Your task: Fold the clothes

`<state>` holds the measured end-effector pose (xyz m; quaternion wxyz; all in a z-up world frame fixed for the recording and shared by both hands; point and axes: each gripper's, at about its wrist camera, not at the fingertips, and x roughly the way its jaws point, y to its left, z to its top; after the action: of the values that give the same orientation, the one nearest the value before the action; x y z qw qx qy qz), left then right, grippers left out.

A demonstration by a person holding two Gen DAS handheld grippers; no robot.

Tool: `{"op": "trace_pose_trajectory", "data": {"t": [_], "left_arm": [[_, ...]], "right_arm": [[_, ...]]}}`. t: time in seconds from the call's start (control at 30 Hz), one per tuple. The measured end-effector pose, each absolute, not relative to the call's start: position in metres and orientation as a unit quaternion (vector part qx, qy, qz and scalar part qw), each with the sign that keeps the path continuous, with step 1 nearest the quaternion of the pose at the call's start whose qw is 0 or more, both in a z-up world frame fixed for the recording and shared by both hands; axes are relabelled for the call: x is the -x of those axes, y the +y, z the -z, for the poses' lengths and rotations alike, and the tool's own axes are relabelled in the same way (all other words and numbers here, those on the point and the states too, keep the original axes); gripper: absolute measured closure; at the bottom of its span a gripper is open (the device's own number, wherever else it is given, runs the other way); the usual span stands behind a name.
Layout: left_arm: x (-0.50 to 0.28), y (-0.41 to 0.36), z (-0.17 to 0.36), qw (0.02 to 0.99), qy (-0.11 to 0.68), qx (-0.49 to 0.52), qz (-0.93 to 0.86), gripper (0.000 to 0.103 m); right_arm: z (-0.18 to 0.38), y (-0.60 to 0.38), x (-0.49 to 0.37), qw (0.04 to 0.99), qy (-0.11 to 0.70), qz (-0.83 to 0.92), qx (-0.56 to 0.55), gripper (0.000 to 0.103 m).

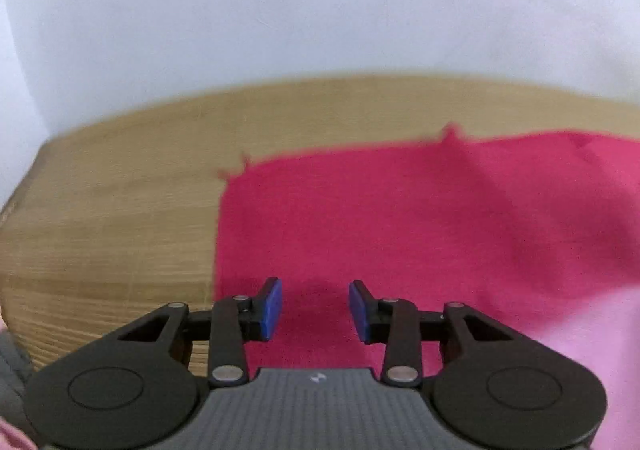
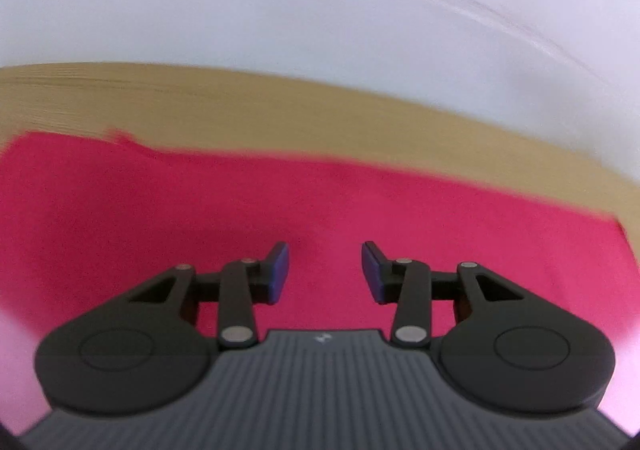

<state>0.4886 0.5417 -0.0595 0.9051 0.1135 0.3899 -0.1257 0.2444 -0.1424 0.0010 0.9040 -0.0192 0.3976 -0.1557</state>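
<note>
Both grippers hang over the magenta cloth [image 1: 400, 217], spread flat on the wooden table [image 1: 112, 217] mid-frame. Left gripper [image 1: 315, 308] parted, nothing between its pads; right gripper [image 2: 325, 272] likewise, empty.

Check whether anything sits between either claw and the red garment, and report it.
Nothing visible does. The left claw stands open with only the red garment showing in its gap. The right claw is also open over the same cloth. No other object lies on the wooden table.
</note>
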Motion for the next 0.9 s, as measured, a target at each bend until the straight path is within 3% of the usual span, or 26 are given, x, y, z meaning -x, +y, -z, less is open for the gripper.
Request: {"op": "trace_pose_trajectory", "data": {"t": [0.07, 0.2, 0.37, 0.63, 0.9], "left_arm": [[-0.497, 0.536, 0.063, 0.906, 0.387, -0.142, 0.096, 0.054], [-0.510, 0.530, 0.065, 0.901, 0.379, -0.210, 0.037, 0.054], [-0.492, 0.563, 0.040, 0.907, 0.395, -0.134, 0.065, 0.059], [-0.366, 0.544, 0.004, 0.893, 0.392, -0.134, 0.174, 0.056], [-0.206, 0.436, 0.005, 0.865, 0.398, -0.158, 0.261, 0.054]], "right_arm": [[0.012, -0.178, -0.226, 0.886, 0.418, 0.200, -0.009, 0.060], [0.015, -0.216, -0.185, 0.871, 0.403, 0.279, -0.028, 0.058], [-0.017, -0.217, -0.095, 0.881, 0.376, 0.282, -0.051, 0.058], [-0.034, -0.216, 0.055, 0.869, 0.404, 0.277, -0.064, 0.055], [-0.043, -0.327, 0.163, 0.854, 0.381, 0.329, -0.134, 0.055]]}}
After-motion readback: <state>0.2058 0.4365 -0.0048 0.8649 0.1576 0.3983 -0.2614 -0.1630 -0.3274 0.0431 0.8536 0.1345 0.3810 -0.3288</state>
